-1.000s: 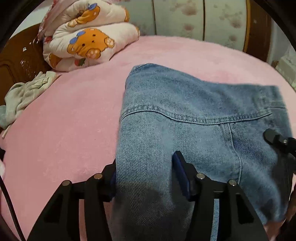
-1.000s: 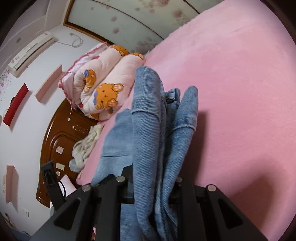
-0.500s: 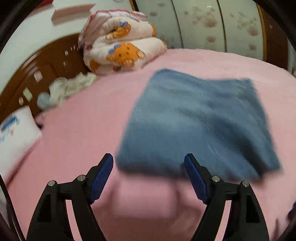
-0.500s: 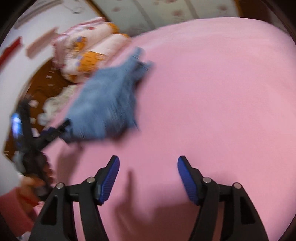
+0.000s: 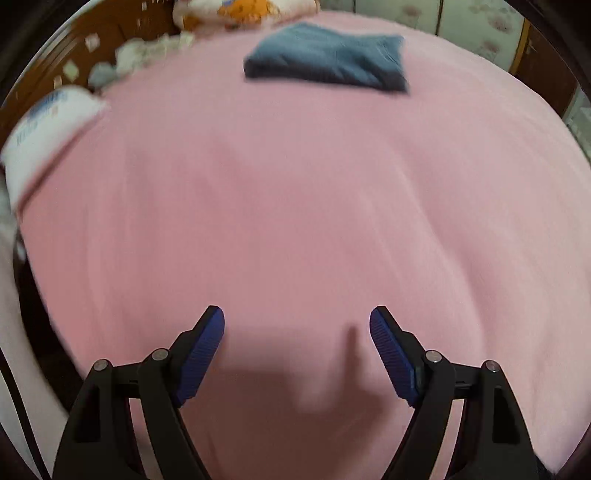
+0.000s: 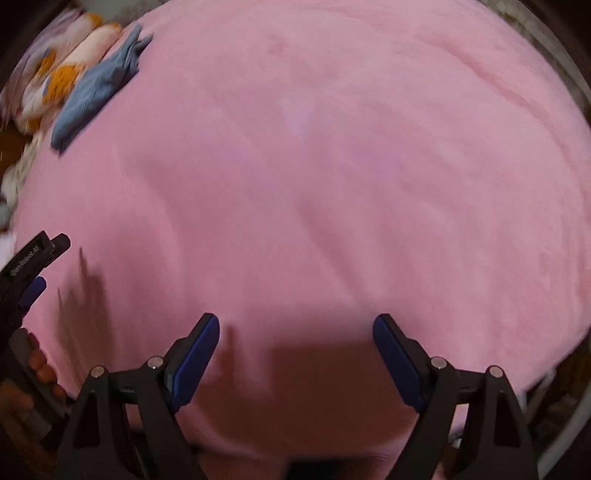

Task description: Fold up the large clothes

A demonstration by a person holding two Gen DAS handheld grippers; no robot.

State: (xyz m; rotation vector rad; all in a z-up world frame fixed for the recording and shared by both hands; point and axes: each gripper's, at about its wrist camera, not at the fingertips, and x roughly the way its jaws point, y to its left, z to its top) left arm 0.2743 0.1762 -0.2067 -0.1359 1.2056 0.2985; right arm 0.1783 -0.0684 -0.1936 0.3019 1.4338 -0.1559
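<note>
The denim garment (image 5: 325,55) lies folded into a compact rectangular bundle on the pink bed (image 5: 295,206), far off at about 12 o'clock in the left wrist view and at about 10 o'clock in the right wrist view (image 6: 98,86), just beside the rolled bear-print quilt (image 5: 240,9) near the headboard. Its edges look roughly squared, though blur hides how neat the layers are. The left hand-held gripper (image 5: 297,317) hangs over bare bedding well apart from the bundle; its jaws have just been opening and now stand wide with nothing between them. The right hand-held gripper (image 6: 295,325) is likewise spread wide, its jaws having just been opening, and only pink cover shows between its blue pads (image 6: 195,363). The left tool (image 6: 26,280) also shows at 9 o'clock in the right wrist view. As a judgement, folding of this piece looks finished and it is set aside. A pale crumpled garment (image 5: 147,55) at 11 o'clock beside the wooden headboard (image 5: 74,48) may be what is left to fold, if it belongs to the task.
</note>
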